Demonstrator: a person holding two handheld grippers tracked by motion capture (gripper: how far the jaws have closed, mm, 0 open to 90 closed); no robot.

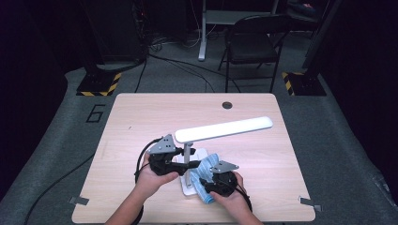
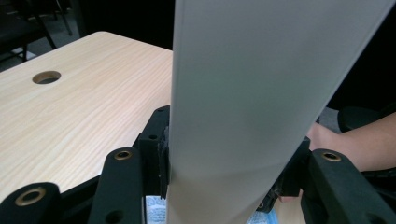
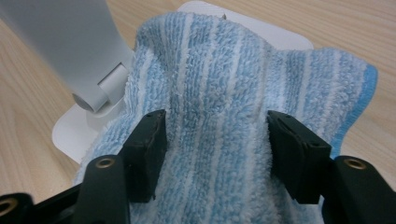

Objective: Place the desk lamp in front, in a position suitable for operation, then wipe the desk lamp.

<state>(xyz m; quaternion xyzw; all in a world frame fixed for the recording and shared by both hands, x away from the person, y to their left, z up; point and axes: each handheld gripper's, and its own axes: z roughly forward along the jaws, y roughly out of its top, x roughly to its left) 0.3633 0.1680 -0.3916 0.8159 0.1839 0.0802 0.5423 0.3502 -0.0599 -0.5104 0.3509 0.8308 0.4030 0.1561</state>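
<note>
Right gripper [image 3: 212, 140] is clamped on a bunched blue striped cloth [image 3: 224, 93], sitting on the white lamp [image 1: 224, 129] base [image 3: 77, 135] at the near edge of the tabletop [image 1: 136, 117]. Left gripper [image 1: 176, 164] is closed around the lamp's post [image 2: 233, 116], holding it steady. Looks like a wipe-down to me: cloth is at the base, while the long head up top seems not yet reached.

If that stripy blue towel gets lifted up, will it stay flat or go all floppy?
Probably floppy: the towel already bunches and folds between the right tool jaws. Its fluffy loops suggest it is soft, light and not slippery, so it should drape and hang rather than slide out.
</note>
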